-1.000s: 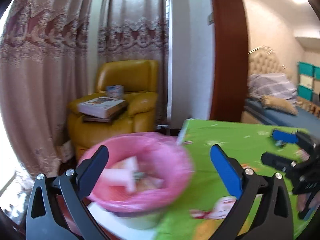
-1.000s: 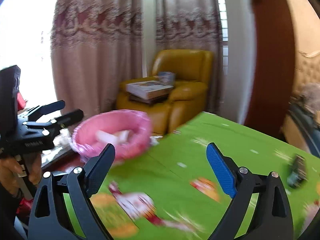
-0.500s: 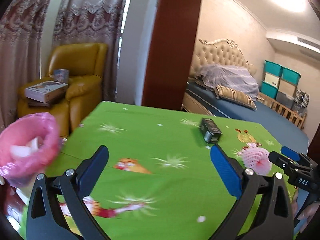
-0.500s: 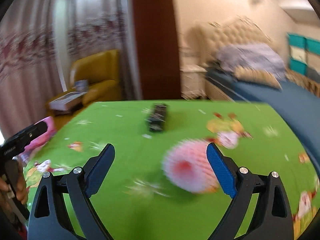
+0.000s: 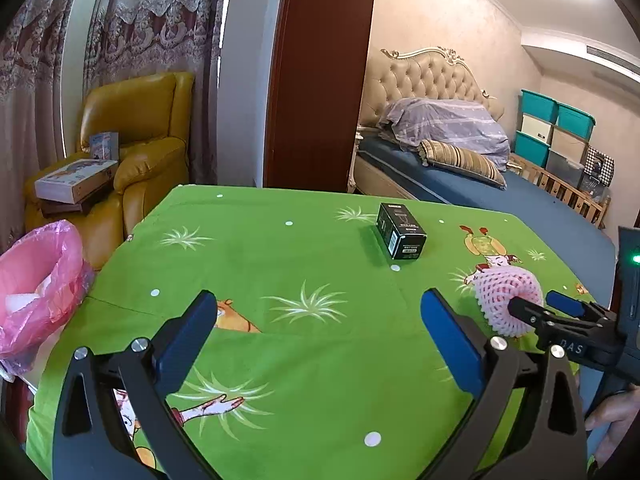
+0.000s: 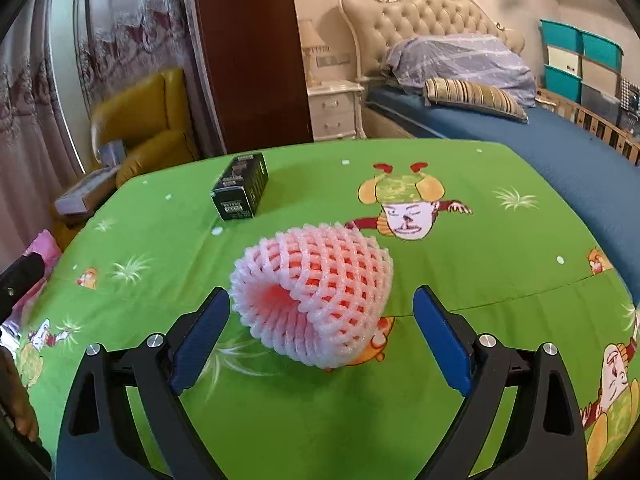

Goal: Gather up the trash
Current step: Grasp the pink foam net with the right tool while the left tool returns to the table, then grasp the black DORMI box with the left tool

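**Right tool lined up on the foam net**

I have the right tool (image 6: 322, 330) low over the worktop (image 6: 460, 252), its jaws apart, with the foam net (image 6: 316, 294) lying just ahead and between them. The net rests on its side, its open mouth turned toward me, so I judge a squeeze across its soft wall is the plain way to take it; nothing touches it yet.

My left tool (image 5: 320, 334) hangs over the near middle of the green cloth, jaws apart and empty, which keeps it out of the right one's path. The black box (image 5: 401, 231) lies farther back, well apart from the net, and I reckon it is the next piece. The pink-lined bin (image 5: 38, 280) sits off the worktop's left edge, with white scraps already inside, so whatever I lift must travel left across the whole worktop.
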### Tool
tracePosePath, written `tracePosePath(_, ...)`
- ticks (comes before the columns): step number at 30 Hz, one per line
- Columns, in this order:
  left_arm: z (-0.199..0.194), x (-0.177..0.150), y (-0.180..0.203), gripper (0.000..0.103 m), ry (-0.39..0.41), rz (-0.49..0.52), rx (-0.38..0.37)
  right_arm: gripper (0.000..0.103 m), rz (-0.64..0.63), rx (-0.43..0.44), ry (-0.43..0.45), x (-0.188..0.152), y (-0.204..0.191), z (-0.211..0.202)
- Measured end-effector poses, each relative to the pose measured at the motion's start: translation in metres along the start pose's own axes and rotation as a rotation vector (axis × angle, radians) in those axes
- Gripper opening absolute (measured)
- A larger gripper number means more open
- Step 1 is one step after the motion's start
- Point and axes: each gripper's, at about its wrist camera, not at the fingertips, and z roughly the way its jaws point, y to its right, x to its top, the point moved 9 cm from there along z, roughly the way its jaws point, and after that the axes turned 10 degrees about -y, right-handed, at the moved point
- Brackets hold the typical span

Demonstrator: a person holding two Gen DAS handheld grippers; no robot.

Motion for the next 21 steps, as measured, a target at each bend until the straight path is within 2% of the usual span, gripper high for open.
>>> tracePosePath(3, -0.005, -0.002, -0.006, 0.098, 0.010, 0.004, 0.016, 0.088, 0.020, 0.016, 0.008, 0.000, -0.002, -0.007)
tracePosePath(5, -0.005, -0.002, -0.008, 0.098, 0.008, -0.021, 0.006, 0.091, 0.034, -0.005, 0.012, 0.001, -0.005, -0.006)
tracePosePath(9, -0.002, -0.001, -0.002, 0.098, -0.010, -0.053, -0.033, 0.092, 0.028, -0.066, -0.025, 0.002, -0.017, 0.015)
tracePosePath(13, 0.001, 0.002, 0.010, 0.098, -0.015, -0.004, -0.026, 0.092, 0.029, -0.128, -0.046, 0.007, -0.017, 0.027)
tracePosePath(15, 0.007, 0.007, 0.017, 0.098, -0.025, 0.029, -0.021, 0.070, 0.037, -0.122, -0.037, 0.008, -0.011, 0.024)
tracePosePath(16, 0.012, 0.011, 0.021, 0.098, -0.032, 0.052, -0.016, 0.067, 0.041, -0.104, -0.032, 0.007, -0.008, 0.022)
tracePosePath(17, 0.017, 0.015, 0.023, 0.098, -0.037, 0.064, -0.014, 0.059, 0.047, -0.086, -0.023, 0.007, -0.004, 0.020)
tracePosePath(19, 0.027, 0.022, 0.027, 0.098, -0.045, 0.068, -0.019, 0.051, 0.051, -0.058, 0.001, 0.009, 0.005, 0.012)
tracePosePath(21, 0.044, 0.029, 0.033, 0.098, -0.069, 0.063, -0.031, 0.048, 0.048, -0.046, 0.026, 0.015, 0.013, 0.005)
